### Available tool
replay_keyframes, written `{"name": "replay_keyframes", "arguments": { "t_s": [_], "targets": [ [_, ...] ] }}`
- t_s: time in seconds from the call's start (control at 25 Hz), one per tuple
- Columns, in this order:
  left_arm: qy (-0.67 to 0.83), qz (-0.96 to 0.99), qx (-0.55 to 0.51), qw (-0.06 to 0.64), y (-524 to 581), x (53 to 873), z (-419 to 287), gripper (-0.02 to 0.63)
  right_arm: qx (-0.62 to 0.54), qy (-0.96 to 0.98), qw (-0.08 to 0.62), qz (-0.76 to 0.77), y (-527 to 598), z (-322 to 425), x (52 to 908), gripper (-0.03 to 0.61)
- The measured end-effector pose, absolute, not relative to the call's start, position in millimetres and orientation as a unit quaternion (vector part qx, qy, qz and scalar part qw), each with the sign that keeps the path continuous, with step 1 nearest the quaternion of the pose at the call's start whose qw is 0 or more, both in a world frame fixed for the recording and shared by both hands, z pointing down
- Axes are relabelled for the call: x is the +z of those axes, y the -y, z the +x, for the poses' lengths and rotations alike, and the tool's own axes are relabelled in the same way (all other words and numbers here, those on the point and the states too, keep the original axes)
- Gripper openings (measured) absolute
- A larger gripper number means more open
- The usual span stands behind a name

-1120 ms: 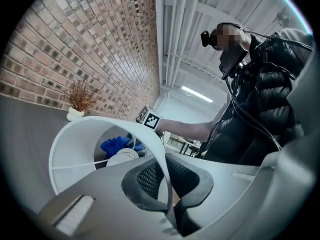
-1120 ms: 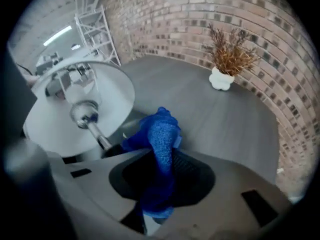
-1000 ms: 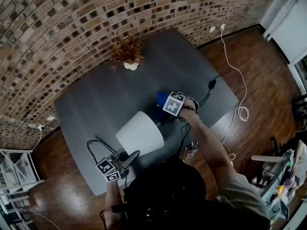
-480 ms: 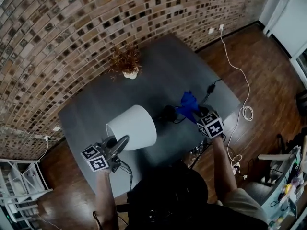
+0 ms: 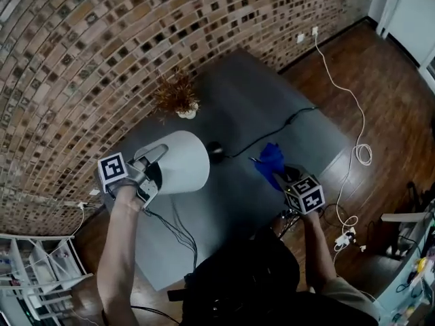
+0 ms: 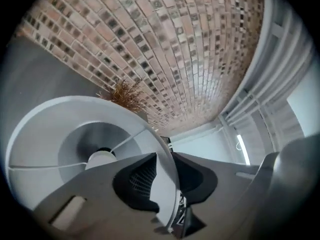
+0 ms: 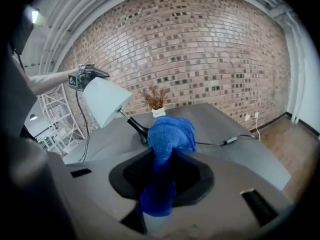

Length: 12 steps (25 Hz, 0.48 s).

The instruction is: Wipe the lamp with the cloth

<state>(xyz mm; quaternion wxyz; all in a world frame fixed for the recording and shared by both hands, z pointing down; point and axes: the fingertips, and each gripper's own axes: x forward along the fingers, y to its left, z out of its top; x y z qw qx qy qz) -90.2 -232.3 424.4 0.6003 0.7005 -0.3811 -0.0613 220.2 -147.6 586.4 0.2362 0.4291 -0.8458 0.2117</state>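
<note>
Lamp (image 5: 178, 161) higher, farther left than before; cloth (image 5: 270, 160) between right jaws.

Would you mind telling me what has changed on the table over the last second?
The left gripper, on the shade rim of the lamp, rose and swung toward the brick wall, tipping the lamp. Its jaws have just been opening slightly, the rim still between them. The right gripper drew the blue cloth away from the lamp. The potted plant and table stayed put.

blue cloth (image 7: 170, 131) clamped in tongs (image 7: 163, 157), tilted white lamp (image 7: 106, 100) beyond
</note>
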Motion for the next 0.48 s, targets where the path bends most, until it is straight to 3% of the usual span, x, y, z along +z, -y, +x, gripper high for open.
{"name": "replay_keyframes", "arguments": {
  "t_s": [0.12,0.24,0.32,0.48],
  "targets": [
    [0.359,0.709,-0.074,0.603,265.3,413.2,-51.9,0.136,0.171,0.868,0.183,0.430,165.2,190.0,545.2,0.095],
    [0.321,0.737,-0.092,0.588,294.1,391.3,-10.4,0.326,0.119,0.890,0.111,0.426,190.5,150.6,489.3,0.095],
    [0.295,0.767,-0.079,0.564,301.8,380.8,15.9,0.413,0.104,0.897,0.094,0.420,206.6,130.4,473.7,0.095],
    [0.223,0.827,-0.027,0.515,283.6,366.2,55.9,0.430,0.113,0.900,0.088,0.411,222.6,119.9,476.6,0.095]
  ]
}}
